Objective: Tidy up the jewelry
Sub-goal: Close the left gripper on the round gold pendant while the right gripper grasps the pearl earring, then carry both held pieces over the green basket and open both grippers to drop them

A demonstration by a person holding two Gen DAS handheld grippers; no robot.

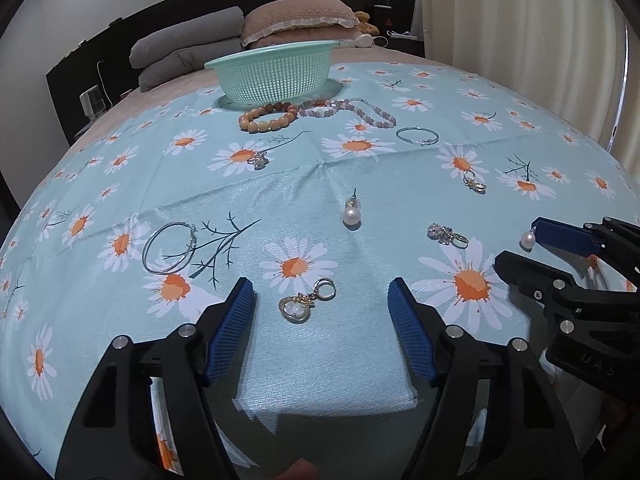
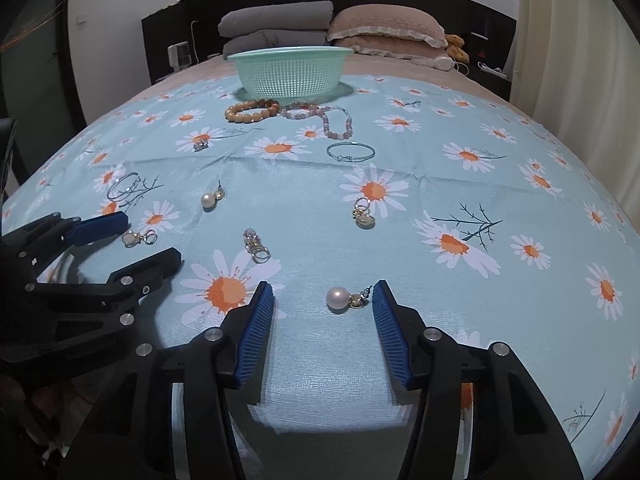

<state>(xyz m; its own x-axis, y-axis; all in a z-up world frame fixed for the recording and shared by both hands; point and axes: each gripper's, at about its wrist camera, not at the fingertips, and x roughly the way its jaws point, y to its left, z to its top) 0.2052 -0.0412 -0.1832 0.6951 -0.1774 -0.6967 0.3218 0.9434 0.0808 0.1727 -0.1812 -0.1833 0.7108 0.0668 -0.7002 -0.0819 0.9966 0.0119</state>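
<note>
Jewelry lies scattered on a daisy-print cloth (image 1: pixel 360 360). My left gripper (image 1: pixel 322 300) is open, its fingers on either side of a gold drop earring (image 1: pixel 306 300). My right gripper (image 2: pixel 324 300) is open around a pearl earring (image 2: pixel 343 300), which also shows in the left wrist view (image 1: pixel 528 239). A second pearl earring (image 1: pixel 352 212) lies mid-cloth. A green mesh basket (image 1: pixel 276 72) stands at the far edge, with an orange bead bracelet (image 1: pixel 268 117) and a pale bead necklace (image 1: pixel 352 110) in front of it.
A silver hoop (image 1: pixel 170 247), a thin bangle (image 1: pixel 417 136), a crystal earring (image 1: pixel 446 235), another gold earring (image 1: pixel 474 182) and a small charm (image 1: pixel 258 159) lie on the cloth. Pillows (image 1: pixel 296 20) and a folded grey quilt (image 1: pixel 188 48) lie behind the basket. Curtain (image 1: pixel 520 20) on the right.
</note>
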